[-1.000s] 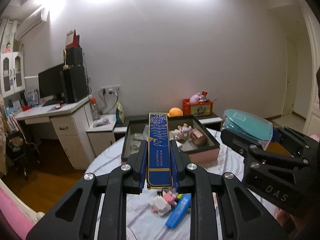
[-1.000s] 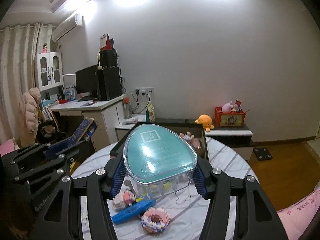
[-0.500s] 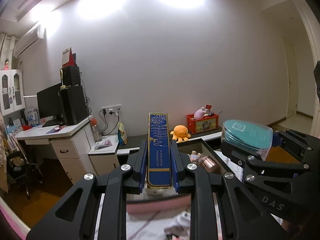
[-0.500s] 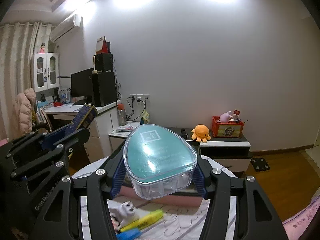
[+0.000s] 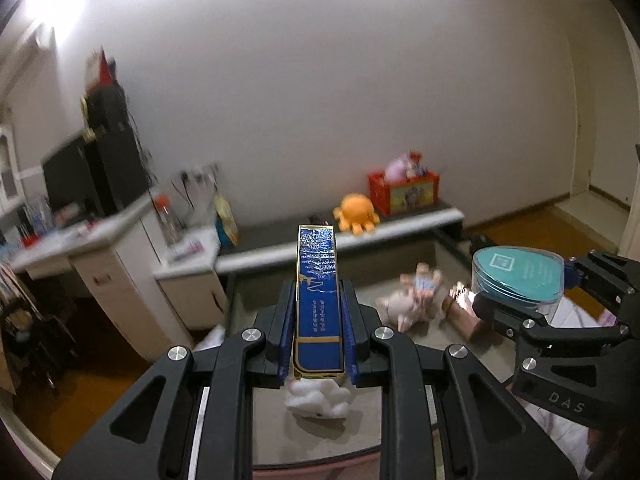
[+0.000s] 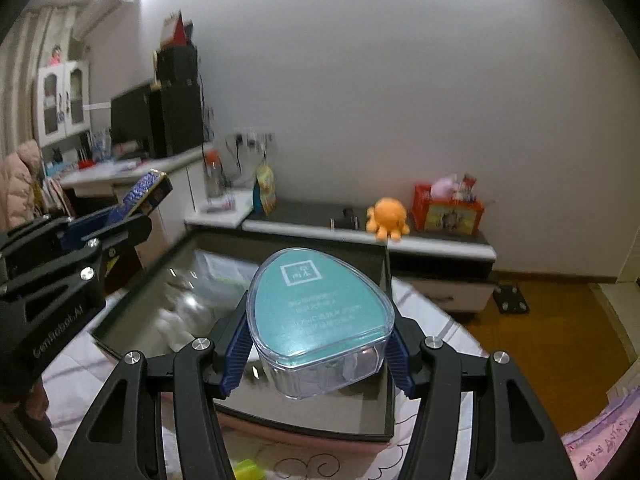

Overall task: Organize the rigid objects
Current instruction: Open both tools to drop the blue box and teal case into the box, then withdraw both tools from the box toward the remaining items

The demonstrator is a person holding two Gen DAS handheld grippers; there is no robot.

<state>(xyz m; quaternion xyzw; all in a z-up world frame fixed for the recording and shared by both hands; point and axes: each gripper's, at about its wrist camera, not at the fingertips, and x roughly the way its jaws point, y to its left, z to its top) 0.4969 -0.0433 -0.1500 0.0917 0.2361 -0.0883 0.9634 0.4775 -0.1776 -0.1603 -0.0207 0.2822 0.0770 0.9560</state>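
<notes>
My left gripper (image 5: 318, 332) is shut on a long, flat blue box with gold trim (image 5: 317, 300), which sticks out forward past the fingertips. It hangs over the near left part of a shallow dark tray (image 5: 236, 280) with a grey floor. My right gripper (image 6: 320, 344) is shut on a clear plastic case with a teal lid (image 6: 320, 316), held above the same tray (image 6: 384, 428). In the left wrist view the right gripper (image 5: 520, 292) and its teal-lidded case (image 5: 516, 272) show at the right. The left gripper (image 6: 116, 220) with the blue box (image 6: 144, 192) appears at the left of the right wrist view.
Inside the tray lie a small pink plush figure (image 5: 412, 300), a copper-coloured box (image 5: 464, 308) and a white lump (image 5: 316, 398). The tray rests on a round table with a patterned cloth (image 6: 436, 320). Behind are a low shelf with an orange plush octopus (image 6: 386, 216) and a red box (image 6: 448, 208).
Both grippers moved forward and slightly down, from over the cluttered tabletop to above the tray. The blue box and teal-lidded case stayed gripped. The loose items on the cloth dropped out of view.
</notes>
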